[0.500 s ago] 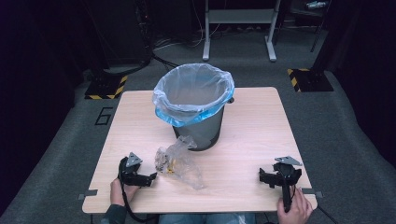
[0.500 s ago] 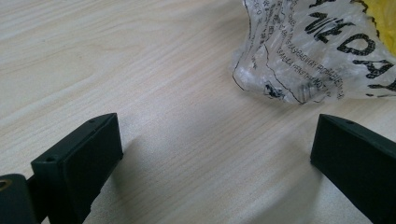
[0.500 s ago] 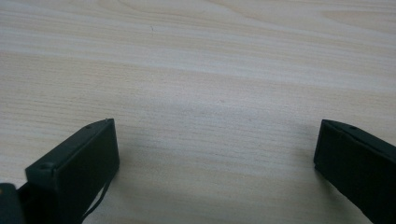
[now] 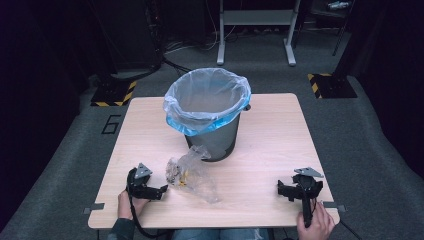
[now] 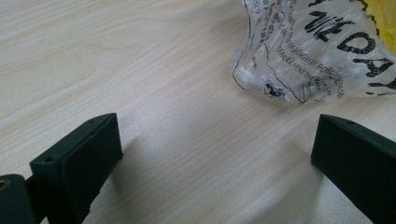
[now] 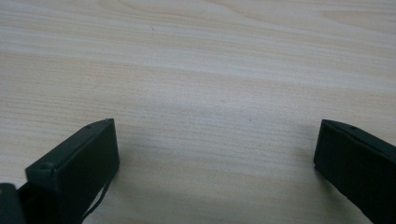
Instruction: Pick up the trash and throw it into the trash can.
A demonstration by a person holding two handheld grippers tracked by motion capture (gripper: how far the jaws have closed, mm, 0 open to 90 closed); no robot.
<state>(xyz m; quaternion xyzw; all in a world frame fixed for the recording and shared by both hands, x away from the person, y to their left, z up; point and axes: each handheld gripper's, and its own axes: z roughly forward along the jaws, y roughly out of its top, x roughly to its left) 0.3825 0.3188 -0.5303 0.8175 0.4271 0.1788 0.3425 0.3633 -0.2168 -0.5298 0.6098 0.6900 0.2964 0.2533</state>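
Observation:
A crumpled clear plastic bag [image 4: 192, 175] with black print and something yellow inside lies on the wooden table [image 4: 270, 150], just in front of a dark bin [image 4: 212, 135] lined with a blue-rimmed clear bag. My left gripper [image 4: 159, 191] rests near the table's front left, pointing right at the bag from a short way off. Its jaws stand wide open with bare wood between them, and the printed bag [image 5: 317, 51] lies ahead and to the right. My right gripper [image 4: 286, 190] sits at the front right, open over bare wood [image 6: 210, 116].
The bin stands at the table's middle, toward the far side. A person's hands hold both grippers at the near edge. Beyond the table are a dark floor, yellow-black striped blocks [image 4: 327, 82] and a metal stand [image 4: 255, 30].

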